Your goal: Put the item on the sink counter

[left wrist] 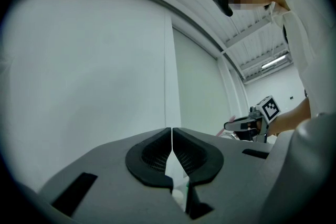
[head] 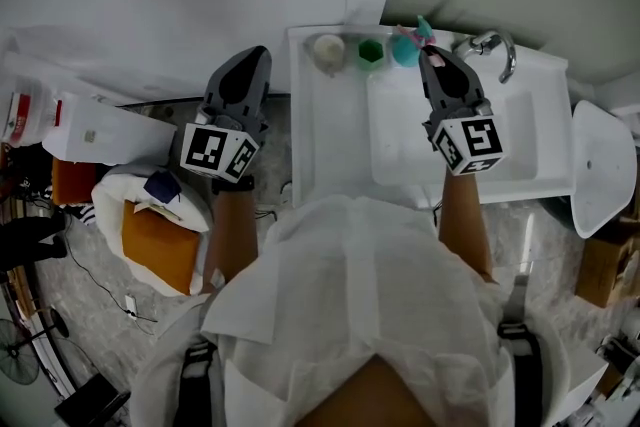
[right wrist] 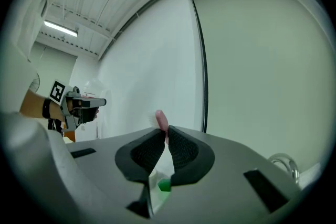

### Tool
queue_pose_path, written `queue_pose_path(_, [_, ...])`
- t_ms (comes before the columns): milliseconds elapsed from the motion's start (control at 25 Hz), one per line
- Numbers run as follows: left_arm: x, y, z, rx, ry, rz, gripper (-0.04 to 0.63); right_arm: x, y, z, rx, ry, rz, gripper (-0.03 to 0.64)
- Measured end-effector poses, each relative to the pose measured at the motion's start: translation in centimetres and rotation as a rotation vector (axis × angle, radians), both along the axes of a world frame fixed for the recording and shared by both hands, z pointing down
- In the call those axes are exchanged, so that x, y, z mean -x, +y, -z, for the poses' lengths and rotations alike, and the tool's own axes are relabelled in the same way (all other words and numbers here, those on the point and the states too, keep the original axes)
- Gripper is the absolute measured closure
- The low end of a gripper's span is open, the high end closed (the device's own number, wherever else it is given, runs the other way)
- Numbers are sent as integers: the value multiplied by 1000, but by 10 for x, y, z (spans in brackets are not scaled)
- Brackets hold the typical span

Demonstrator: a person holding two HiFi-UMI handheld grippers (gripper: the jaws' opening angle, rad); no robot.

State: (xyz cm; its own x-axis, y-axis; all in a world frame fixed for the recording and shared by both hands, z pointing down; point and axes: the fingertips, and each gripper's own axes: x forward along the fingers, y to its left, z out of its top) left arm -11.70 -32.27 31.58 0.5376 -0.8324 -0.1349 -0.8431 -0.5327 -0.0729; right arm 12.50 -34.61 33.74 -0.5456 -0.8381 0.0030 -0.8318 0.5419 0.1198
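The sink point(head: 330, 135) is glossy, smooth white; its tap point(head: 497, 50) is shiny chrome metal. The left gripper point(left wrist: 171, 134) and right gripper point(right wrist: 164, 136) are matt grey plastic with black, finely ribbed pads point(left wrist: 152, 157). The pink item point(right wrist: 160, 118) looks like smooth plastic. The person's top point(head: 350, 285) is white cloth.

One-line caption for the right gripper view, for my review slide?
Right gripper shut on a slim pink item, facing a white wall, with a curved chrome faucet at lower right.

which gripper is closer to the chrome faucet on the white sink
Right. The right gripper, pinching a small pink item, is over the white sink, just left of the curved chrome faucet; the left gripper is off beyond the sink's left edge.
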Motion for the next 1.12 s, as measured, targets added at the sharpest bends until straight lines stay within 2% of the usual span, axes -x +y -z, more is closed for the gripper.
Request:
queue_pose_path(520, [13, -28, -34, 64, 1, -10, 575, 32, -47, -82, 194, 65, 35, 594])
queue_pose_path(1120, [-2, -53, -64, 127, 4, -57, 575, 51, -87, -173, 431, 111, 60, 592])
